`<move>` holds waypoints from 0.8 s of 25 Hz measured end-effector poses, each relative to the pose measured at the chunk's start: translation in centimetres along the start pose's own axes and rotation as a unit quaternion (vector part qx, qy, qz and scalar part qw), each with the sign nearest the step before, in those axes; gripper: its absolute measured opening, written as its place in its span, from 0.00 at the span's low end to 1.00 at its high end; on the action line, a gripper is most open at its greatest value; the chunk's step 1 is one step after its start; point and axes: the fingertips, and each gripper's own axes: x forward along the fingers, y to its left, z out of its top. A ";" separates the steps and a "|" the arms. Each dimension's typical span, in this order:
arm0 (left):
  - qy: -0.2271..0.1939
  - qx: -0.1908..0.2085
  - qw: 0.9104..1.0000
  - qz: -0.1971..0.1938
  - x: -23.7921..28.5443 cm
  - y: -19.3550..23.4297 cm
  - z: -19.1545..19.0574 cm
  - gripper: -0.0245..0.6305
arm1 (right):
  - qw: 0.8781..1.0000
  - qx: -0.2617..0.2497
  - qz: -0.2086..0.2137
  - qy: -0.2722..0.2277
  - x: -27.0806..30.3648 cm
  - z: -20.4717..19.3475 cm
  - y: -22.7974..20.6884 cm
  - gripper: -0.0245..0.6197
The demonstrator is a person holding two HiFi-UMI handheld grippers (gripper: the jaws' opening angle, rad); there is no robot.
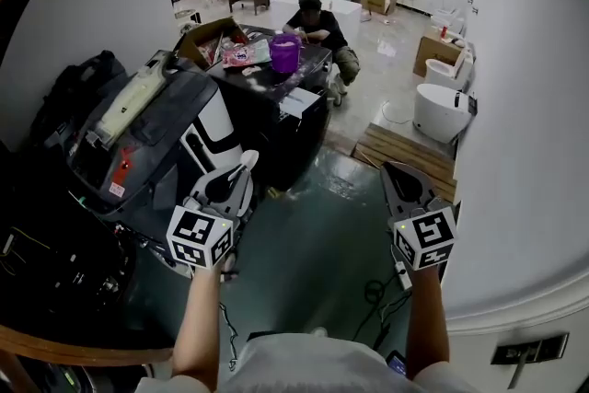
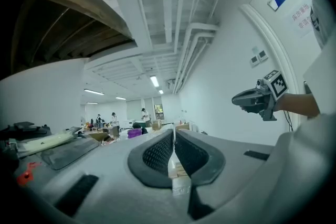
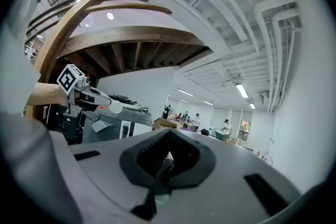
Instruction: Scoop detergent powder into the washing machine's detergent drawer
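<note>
Left tool [image 1: 237, 175] pinches a white scoop [image 1: 249, 158] beside the washer [image 1: 138, 143]; right tool [image 1: 394, 172] pressed together, empty. Purple tub [image 1: 284, 52] sits well away on the bench [image 1: 308, 69], so I reckon powder could spill on the carry back

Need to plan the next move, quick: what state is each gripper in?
Left gripper: closed on a white scoop.
Right gripper: closed, nothing between its fingers.

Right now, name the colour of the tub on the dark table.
Purple; the tub shows best in the head view.
</note>
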 end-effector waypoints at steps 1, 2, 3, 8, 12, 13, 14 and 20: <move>0.001 -0.002 1.000 0.003 0.4 -0.3 0.0 0.06 | 1.000 0.009 0.001 -0.007 -0.1 -0.2 -0.7 0.05; 0.002 -0.004 1.000 0.006 0.7 -0.6 -0.1 0.06 | 1.000 0.017 0.002 -0.012 -0.1 -0.4 -1.2 0.05; 0.004 -0.007 1.000 0.008 1.0 -0.9 -0.3 0.06 | 1.000 0.023 0.003 -0.015 -0.1 -0.7 -1.7 0.05; 0.015 -0.020 1.000 0.008 3.4 -1.7 -1.4 0.06 | 0.999 0.032 0.006 -0.010 0.6 -2.1 -4.1 0.05; 0.015 -0.022 1.000 0.011 5.9 -0.8 -1.8 0.06 | 0.999 0.034 0.006 0.000 2.4 -3.5 -6.0 0.05; 0.015 -0.022 1.000 0.011 6.7 -0.4 -2.0 0.06 | 0.999 0.037 0.006 0.001 3.1 -3.9 -6.3 0.05; 0.016 -0.022 1.000 0.011 7.6 0.1 -2.2 0.06 | 0.999 0.040 0.007 0.003 3.9 -4.2 -6.6 0.05; 0.012 -0.030 0.999 0.010 14.5 5.0 -4.0 0.06 | 0.999 0.031 0.011 0.012 11.5 -5.8 -9.4 0.05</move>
